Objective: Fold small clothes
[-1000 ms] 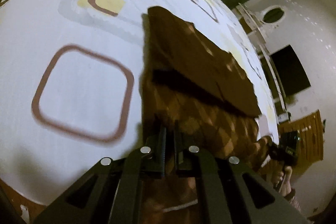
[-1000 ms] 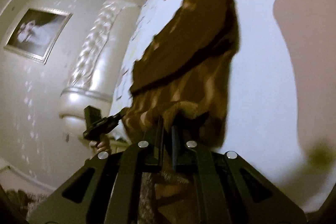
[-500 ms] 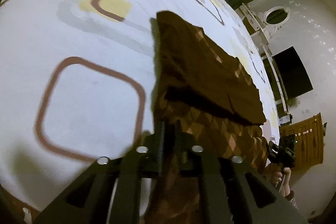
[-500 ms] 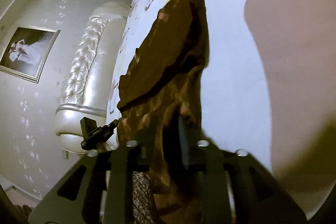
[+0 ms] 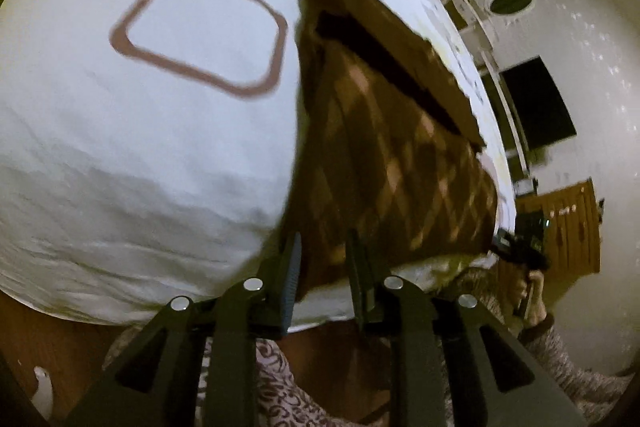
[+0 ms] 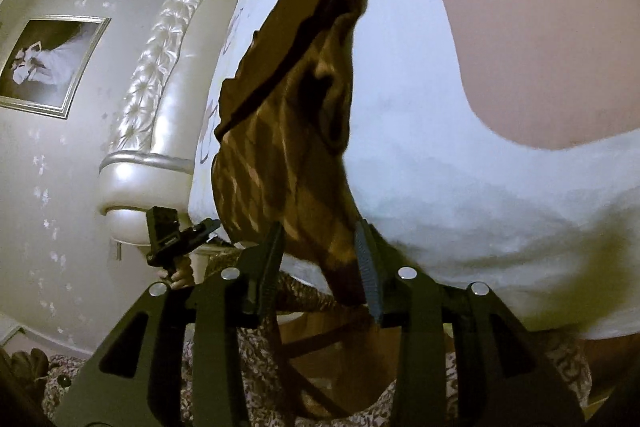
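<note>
Both grippers just let go: left gripper (image 5: 322, 267) and right gripper (image 6: 320, 259) now sit spread apart, straddling the brown checked garment (image 5: 392, 147) at the bed's (image 5: 140, 167) near edge. Fold's laid down, probably needs smoothing next.

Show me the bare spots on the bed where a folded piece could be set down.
Bare sheet lies left of the brown garment, around the brown square outline. More lies on its other side, up to and over the pink patch. The near bed edge is crowded: the left claw and right claw stand open around the garment's near corners.
</note>
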Demonstrator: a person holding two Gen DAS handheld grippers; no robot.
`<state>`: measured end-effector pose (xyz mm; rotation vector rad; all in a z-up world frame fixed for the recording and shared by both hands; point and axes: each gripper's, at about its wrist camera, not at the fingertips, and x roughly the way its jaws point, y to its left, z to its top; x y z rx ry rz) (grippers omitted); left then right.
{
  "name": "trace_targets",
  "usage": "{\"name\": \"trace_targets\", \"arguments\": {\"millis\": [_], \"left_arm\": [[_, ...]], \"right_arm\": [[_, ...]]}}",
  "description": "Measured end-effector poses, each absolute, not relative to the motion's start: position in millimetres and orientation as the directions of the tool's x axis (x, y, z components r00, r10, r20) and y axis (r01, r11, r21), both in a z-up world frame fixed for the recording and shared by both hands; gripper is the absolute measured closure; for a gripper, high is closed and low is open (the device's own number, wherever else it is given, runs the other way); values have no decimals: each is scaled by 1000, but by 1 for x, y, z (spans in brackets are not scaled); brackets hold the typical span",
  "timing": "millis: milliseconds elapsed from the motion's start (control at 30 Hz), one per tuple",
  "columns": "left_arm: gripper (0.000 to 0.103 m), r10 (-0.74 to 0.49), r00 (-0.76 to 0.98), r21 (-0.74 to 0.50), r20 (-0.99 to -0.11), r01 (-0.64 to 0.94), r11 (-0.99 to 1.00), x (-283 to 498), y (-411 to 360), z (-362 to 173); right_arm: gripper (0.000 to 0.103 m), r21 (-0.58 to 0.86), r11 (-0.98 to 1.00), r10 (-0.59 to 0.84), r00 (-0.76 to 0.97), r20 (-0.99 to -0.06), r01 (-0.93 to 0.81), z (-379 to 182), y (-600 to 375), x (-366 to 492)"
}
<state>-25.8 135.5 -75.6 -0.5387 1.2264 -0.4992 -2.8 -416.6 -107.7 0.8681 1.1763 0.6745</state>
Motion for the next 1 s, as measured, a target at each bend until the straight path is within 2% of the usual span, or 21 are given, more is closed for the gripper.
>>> {"name": "trace_targets", "arguments": {"millis": [267, 533, 667, 1000], "left_arm": [[79, -652, 208, -658, -729, 49, 752, -25, 125, -97], [79, -674, 208, -676, -709, 76, 733, -21, 119, -94], [80, -660, 204, -658, -723, 88, 748, -20, 113, -94], [80, -677, 206, -681, -707, 60, 730, -17, 117, -97]], "right_arm": [[65, 849, 529, 826, 247, -507, -24, -106, -417, -7], [60, 851, 525, 833, 221, -507, -28, -112, -412, -9], [53, 846, 533, 824, 246, -511, -28, -109, -422, -11], [53, 822, 567, 814, 183, -551, -46, -121, -407, -11]]}}
